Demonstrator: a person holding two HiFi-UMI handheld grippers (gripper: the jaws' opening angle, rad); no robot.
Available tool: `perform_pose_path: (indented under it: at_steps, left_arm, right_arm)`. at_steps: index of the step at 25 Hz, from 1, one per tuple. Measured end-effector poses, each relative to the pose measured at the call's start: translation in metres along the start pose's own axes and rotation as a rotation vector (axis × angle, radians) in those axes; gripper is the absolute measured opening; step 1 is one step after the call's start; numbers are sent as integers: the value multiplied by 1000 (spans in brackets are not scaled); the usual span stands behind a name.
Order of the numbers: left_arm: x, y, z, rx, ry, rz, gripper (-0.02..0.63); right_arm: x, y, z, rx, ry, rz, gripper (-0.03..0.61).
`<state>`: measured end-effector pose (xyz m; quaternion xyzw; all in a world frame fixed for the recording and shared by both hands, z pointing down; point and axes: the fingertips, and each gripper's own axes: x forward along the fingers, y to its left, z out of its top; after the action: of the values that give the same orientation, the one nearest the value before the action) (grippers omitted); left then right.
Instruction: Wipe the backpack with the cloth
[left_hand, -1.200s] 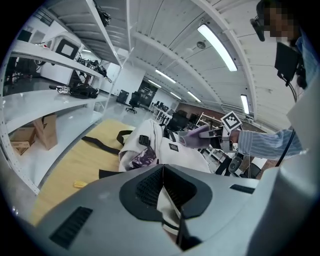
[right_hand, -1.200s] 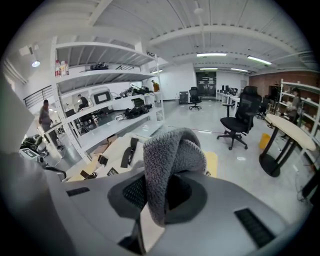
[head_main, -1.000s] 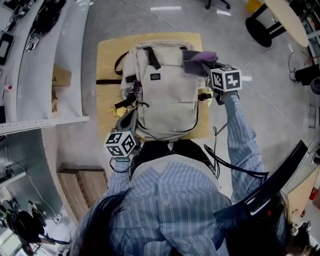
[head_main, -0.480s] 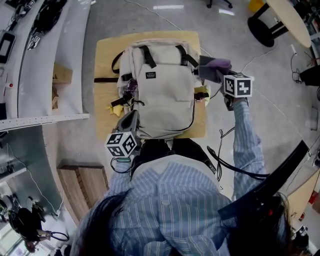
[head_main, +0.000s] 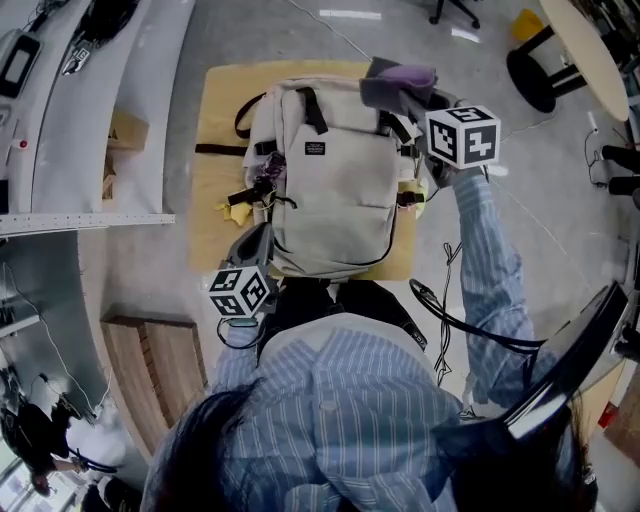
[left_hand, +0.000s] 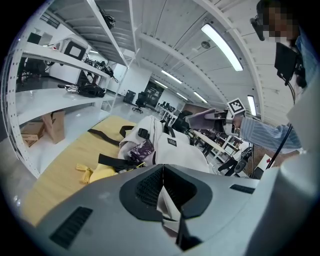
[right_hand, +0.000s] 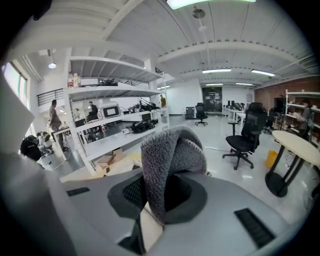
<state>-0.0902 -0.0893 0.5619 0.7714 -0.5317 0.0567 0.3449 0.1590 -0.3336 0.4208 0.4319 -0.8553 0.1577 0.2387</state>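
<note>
— Where's the backpack?
— The beige backpack (head_main: 335, 170) lies flat on the yellow desk (head_main: 215, 190) in front of me, straps at the far end.
— And the cloth?
— My right hand-held gripper (right_hand: 156, 200) is clamped on the grey fleecy cloth (right_hand: 172, 155), which folds over above the jaws. It's at the backpack's far right corner.
— Your left?
— My left hand-held gripper (left_hand: 163, 182) has its jaws together, at the backpack's near left corner.
</note>
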Motion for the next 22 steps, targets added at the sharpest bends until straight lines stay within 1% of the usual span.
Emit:
perform_pose_path:
  at_steps: [4,9,10,12,14,16,19,22]
  left_arm:
    - [-11,16,2,-20,-14,22,5]
    - [-24,37,5,-37,-29,53,5]
    - [-26,40,5,-40,-31,57,5]
    - [-29,47,5,-47,-32,66,5]
    - [-31,53,6,-51,-33,72,5]
    - [-33,59,7,-56,-35,78,5]
    - [-35,67,8,-67,-37,86,5]
    - [-33,72,8,-64,-28,84,5]
  right_arm:
    - [55,58,25,-38,1,100,49]
    - [120,132,36,-21,20,241,49]
    - [132,143,36,-22,28,254,49]
    - [151,158,34,-41,55,254,49]
    - [167,164,27,-52,95,239,49]
    - [179,159,18,-38,128,218,49]
    - [184,136,4,23,157,174,49]
    - [175,104,-11,77,173,129,49]
